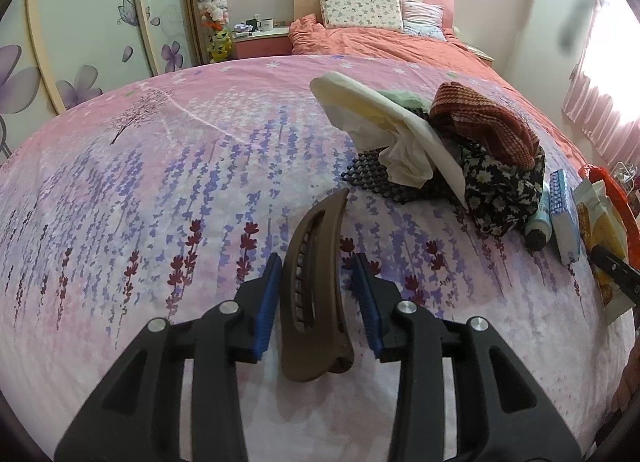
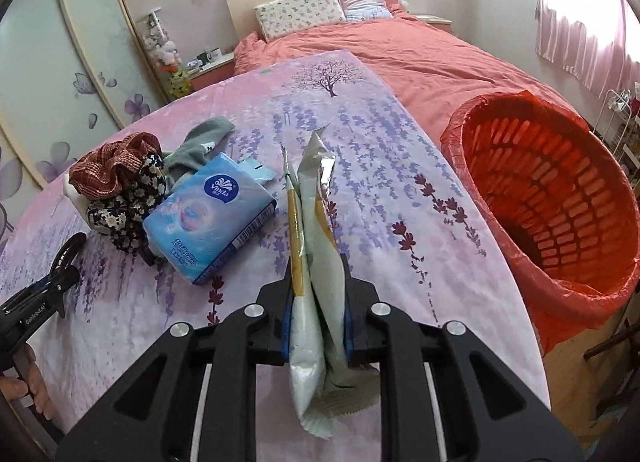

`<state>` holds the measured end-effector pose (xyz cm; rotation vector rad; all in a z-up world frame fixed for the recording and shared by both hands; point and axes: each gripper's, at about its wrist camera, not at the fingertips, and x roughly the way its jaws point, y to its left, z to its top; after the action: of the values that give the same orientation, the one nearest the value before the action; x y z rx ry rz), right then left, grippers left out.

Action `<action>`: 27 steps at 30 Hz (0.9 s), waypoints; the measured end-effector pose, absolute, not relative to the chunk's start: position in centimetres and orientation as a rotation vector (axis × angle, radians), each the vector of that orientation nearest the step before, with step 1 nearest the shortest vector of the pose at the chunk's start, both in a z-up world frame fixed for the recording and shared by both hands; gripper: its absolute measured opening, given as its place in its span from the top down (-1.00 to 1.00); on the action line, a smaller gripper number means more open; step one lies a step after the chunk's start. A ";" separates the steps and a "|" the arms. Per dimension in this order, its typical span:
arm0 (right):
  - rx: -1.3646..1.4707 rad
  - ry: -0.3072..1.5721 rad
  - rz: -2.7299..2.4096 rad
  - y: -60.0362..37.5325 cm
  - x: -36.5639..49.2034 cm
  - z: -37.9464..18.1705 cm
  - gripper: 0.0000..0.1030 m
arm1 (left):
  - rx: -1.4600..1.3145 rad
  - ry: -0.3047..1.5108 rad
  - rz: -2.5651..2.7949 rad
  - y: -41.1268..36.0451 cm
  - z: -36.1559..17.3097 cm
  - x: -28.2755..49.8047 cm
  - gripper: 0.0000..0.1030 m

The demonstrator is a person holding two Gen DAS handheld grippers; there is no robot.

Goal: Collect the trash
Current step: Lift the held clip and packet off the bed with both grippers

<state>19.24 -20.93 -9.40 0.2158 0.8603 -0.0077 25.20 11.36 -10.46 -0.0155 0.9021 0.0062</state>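
A brown hair claw clip lies lengthwise on the pink flowered bedspread between the blue pads of my left gripper. The left pad is right against it and a gap shows at the right pad, so the jaws stand open. My right gripper is shut on an empty, crumpled white-and-yellow snack wrapper, held upright above the bedspread. A red slatted bin lined with a red bag stands off the bed's edge, to the right of the wrapper. A crumpled white tissue lies on the pile beyond the clip.
A blue tissue pack, a heap of patterned scrunchies and a grey sock lie left of the wrapper. A black mesh mat and a small bottle lie by the heap. An orange duvet covers the far bed.
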 end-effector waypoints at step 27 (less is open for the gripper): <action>0.218 0.860 0.012 -21.2 18.6 -9.2 0.64 | -0.043 0.903 0.001 12.6 -10.5 24.5 0.44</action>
<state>18.64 -21.17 -9.19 0.2185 0.8603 0.0118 24.50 12.58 -10.55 -0.0434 0.9034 0.0009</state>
